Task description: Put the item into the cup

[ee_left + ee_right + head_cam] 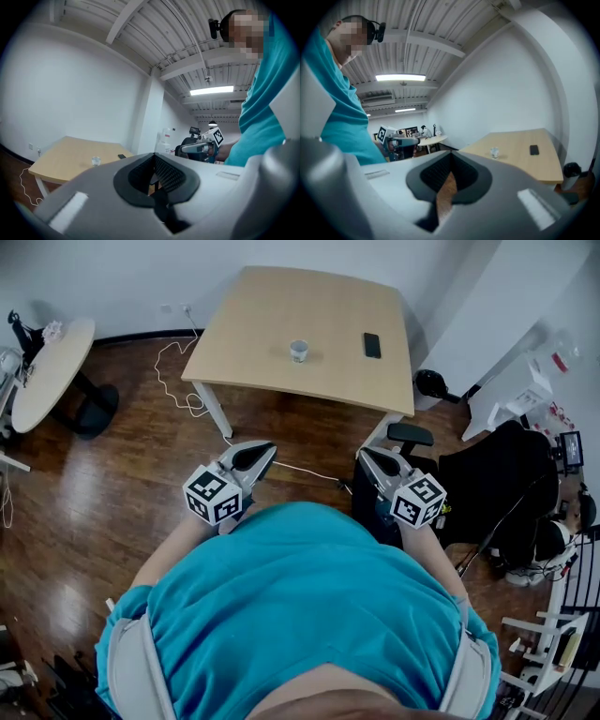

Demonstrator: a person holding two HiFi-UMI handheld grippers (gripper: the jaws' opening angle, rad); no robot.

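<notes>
Step in hand: I'd say the reach hadn't begun. Both claws were held in by the person's chest, well short of the cup (pixel 299 351).
Left claw: the left gripper (pixel 265 450) was closed, pads together, nothing between them.
Right claw: the right gripper (pixel 367 458) was shut tight too, and empty.
Item: a dark flat item (pixel 372 345) lay on the table (pixel 253 315) to the right of the cup, clearly apart from it.
Cup: it stood upright on the tabletop with bare wood all round it.
In the cup: too small to tell, though I couldn't make out anything inside.
How I'd do it: the right claw sat on the item's side of the cup, so it looked like the natural one to use.
Opening: spread the jaws before getting near, not over the item.
Pickup: the item lay flat, so the pads would need to go right down to the wood and pinch its long edges.
Drop-off: the item looked longer than the cup's mouth, so it would probably have to go in end first, straight down.
Risk: the cup looked light, and a bump on the rim could tip it. The left claw could steady it.
</notes>
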